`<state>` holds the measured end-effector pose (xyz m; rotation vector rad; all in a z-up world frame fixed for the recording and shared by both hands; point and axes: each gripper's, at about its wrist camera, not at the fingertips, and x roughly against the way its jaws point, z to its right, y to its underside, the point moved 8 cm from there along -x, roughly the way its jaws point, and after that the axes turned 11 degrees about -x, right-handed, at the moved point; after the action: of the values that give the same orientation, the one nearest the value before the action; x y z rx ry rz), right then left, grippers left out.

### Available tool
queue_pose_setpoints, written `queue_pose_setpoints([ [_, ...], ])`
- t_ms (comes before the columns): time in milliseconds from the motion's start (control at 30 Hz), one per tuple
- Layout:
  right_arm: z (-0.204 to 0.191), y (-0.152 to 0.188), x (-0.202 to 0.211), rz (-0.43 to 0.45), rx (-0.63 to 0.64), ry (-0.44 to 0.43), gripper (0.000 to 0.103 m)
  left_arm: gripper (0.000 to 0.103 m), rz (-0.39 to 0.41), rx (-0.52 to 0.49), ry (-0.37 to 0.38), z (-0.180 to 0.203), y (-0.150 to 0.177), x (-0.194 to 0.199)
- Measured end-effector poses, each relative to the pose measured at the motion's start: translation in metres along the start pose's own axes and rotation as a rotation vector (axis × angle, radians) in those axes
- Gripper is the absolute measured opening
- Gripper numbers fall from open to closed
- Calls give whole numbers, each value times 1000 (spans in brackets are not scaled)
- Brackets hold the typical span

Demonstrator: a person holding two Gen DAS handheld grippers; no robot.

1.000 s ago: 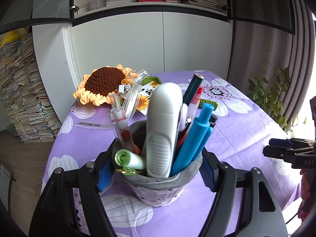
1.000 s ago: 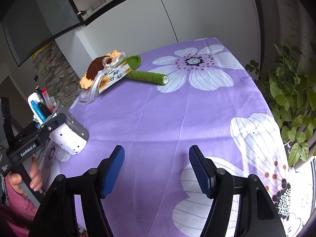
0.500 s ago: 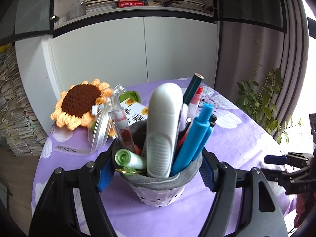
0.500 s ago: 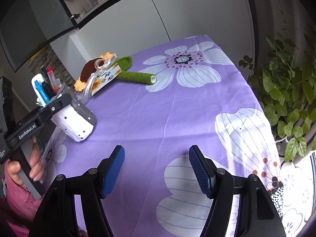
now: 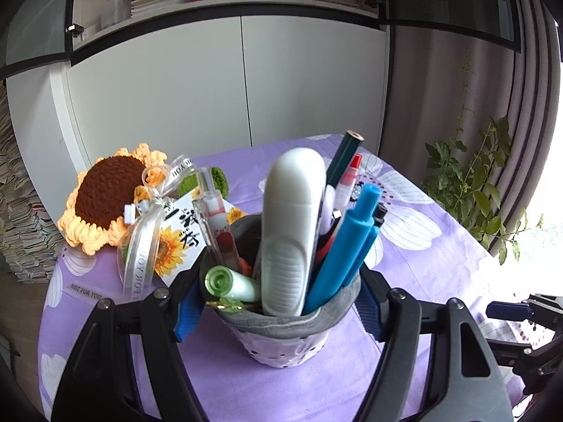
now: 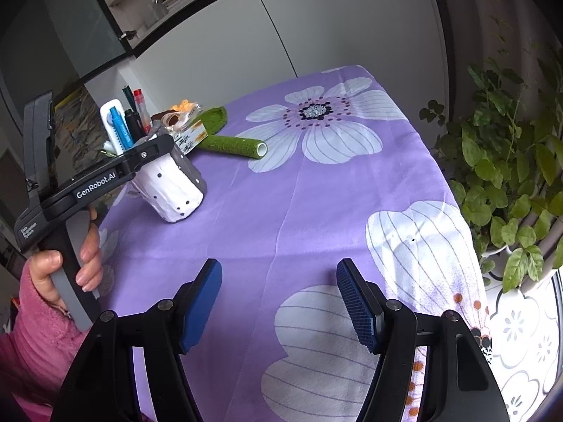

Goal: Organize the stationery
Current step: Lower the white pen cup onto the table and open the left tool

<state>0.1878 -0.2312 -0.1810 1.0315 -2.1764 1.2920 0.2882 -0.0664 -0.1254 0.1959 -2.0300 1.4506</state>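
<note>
Bright, soft daylight from the right; blown-out glare beside the plant (image 5: 468, 183). Sharp focus throughout, strong fisheye bending, dark vignetted corners.

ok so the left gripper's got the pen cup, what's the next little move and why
Probably set it down and level it. The left gripper is clamped on the pen cup, which the right wrist view shows tilted, its base at or just above the purple tablecloth. The pens stand loose and tall, so ease it upright before opening. The right gripper is open and empty.
</note>
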Motion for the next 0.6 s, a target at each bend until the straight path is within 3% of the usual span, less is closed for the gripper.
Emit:
queue_pose_setpoints([
  [333, 2, 4, 1, -4, -17, -17, 69, 73, -15, -5, 15, 5, 4, 6],
  [433, 0, 7, 2, -7, -7, -17, 69, 88, -8, -10, 5, 6, 3, 8],
  [600, -1, 9, 3, -7, -8, -13, 69, 93, -12, -40, -15, 9, 6, 10],
])
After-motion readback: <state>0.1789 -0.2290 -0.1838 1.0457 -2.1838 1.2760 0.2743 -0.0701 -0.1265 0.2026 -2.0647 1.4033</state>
